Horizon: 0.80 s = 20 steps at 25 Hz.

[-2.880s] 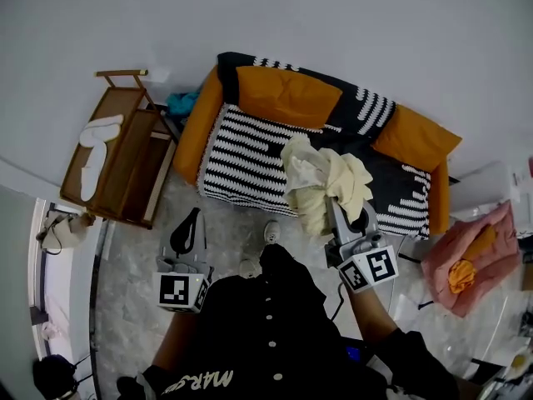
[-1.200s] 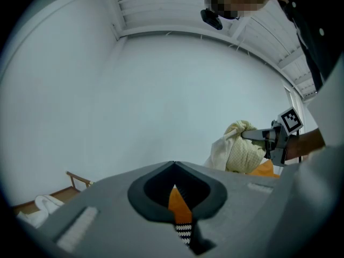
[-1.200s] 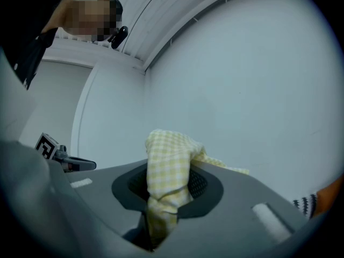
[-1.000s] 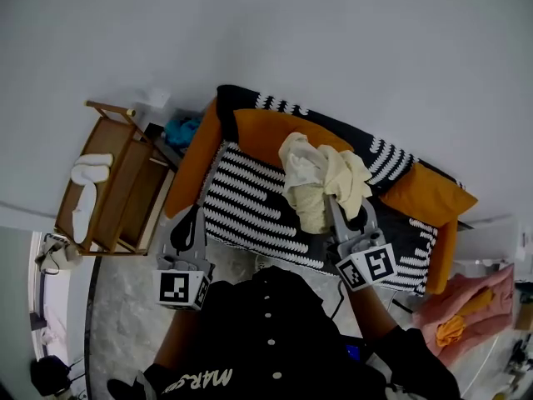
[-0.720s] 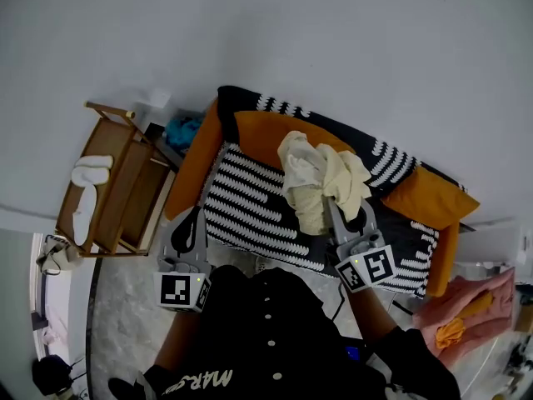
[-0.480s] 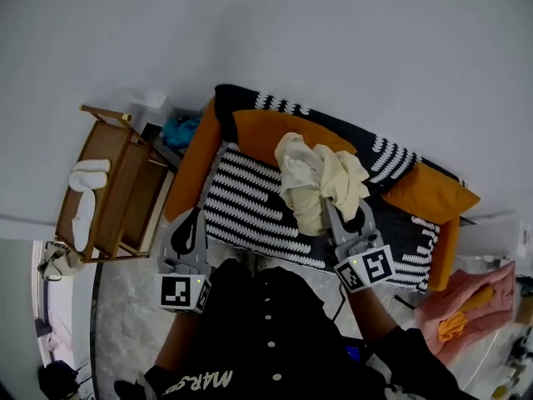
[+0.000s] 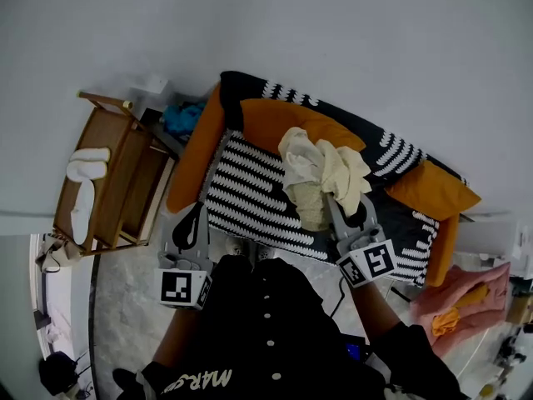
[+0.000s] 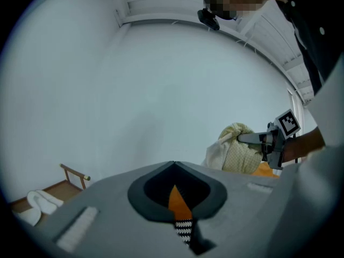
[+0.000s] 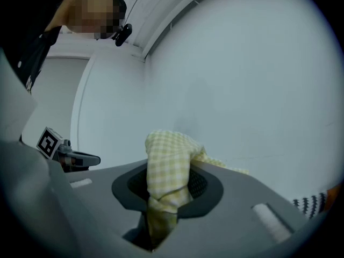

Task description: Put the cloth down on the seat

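The left tongs (image 7: pixel 196 211) are closed on nothing, idle by the front left corner of the striped seat (image 7: pixel 250 182). Above the seat the pale cloth (image 7: pixel 321 169) hangs bunched in the air, pinched by the right tongs (image 7: pixel 331 197) (a fold is wedged deep between them). Released this high and near the front edge, it could slide to the floor (image 7: pixel 133 307), or snag on the pads.

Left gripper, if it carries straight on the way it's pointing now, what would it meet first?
Most likely the orange padded arm of the black-and-white striped sofa. It shows straight ahead of the left gripper, just behind its shut jaws. Depth is hard to judge.
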Tool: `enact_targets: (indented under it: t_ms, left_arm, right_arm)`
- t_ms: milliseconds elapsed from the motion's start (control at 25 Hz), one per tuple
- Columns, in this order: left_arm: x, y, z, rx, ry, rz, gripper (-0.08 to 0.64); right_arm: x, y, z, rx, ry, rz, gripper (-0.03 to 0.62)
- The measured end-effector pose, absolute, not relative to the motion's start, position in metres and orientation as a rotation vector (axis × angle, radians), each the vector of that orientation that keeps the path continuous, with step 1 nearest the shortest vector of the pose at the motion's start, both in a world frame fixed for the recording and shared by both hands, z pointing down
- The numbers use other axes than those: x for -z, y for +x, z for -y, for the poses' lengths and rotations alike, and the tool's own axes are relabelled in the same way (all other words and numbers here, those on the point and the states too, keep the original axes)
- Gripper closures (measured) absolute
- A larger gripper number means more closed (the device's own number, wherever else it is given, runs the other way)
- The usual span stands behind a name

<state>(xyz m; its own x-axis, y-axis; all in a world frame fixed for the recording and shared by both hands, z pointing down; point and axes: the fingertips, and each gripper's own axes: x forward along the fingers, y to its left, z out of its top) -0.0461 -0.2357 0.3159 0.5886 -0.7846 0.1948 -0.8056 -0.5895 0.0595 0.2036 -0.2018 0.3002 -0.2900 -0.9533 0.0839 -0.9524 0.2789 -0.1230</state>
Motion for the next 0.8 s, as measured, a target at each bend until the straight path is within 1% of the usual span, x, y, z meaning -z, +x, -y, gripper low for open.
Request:
enact_targets:
  t_ms: [360,800]
  left_arm:
    - [-0.363,-0.051,0.245,-0.301,2.584,1.335,0.560]
    - [-0.431,-0.053,0.242,-0.365,2.443,1.347,0.560]
  right_arm:
    - [-0.362,0.162,0.239,0.352,-1.760,-2.665,0.480]
    - [-0.499,0.103,0.290,0.483,-1.610,-2.914,0.480]
